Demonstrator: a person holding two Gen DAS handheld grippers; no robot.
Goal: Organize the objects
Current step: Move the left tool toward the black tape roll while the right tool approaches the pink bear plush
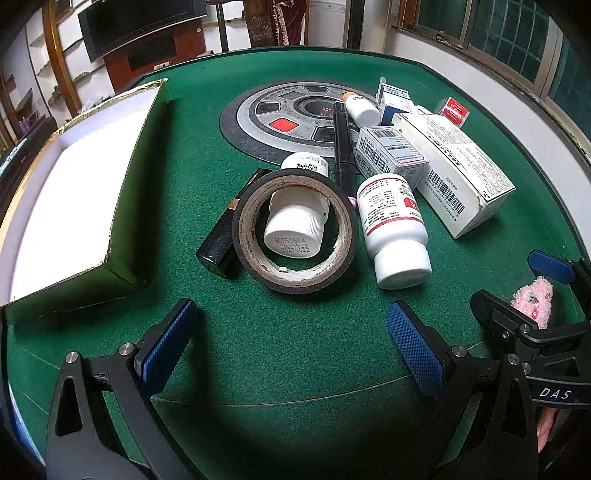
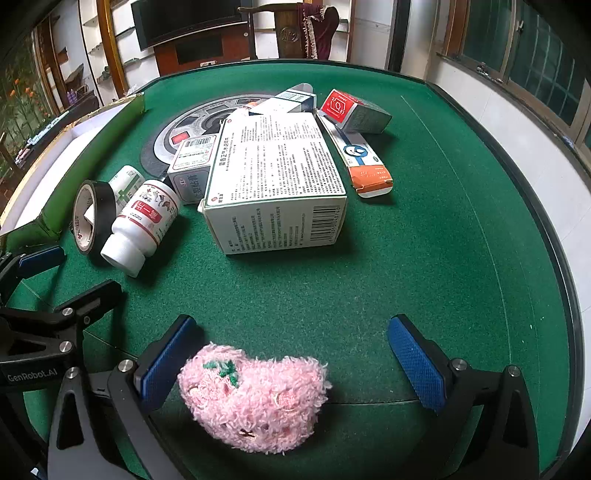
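Two grippers stand with fingers spread wide, neither holding anything. The pink plush toy point(image 2: 255, 398) lies between the right gripper point(image 2: 291, 365) fingers, nearer its left pad. Ahead of the left gripper point(image 1: 291, 347) fingertips, a tape roll point(image 1: 295, 230) rings a white bottle point(image 1: 295, 229).

Green felt table point(image 2: 424, 229), dark television point(image 2: 184, 18), barred windows point(image 2: 517, 44), white walls

My right gripper point(image 2: 291, 362) is spread wide over the green tabletop point(image 2: 443, 258), and a pink fluffy pouch point(image 2: 255, 398) lies between its blue pads, just beside the left pad point(image 2: 166, 362) and apart from the other one. Ahead, a large white box point(image 2: 277, 177) lies among smaller boxes, with a white bottle point(image 2: 142, 225) and a black tape roll point(image 2: 90, 218) at its left.
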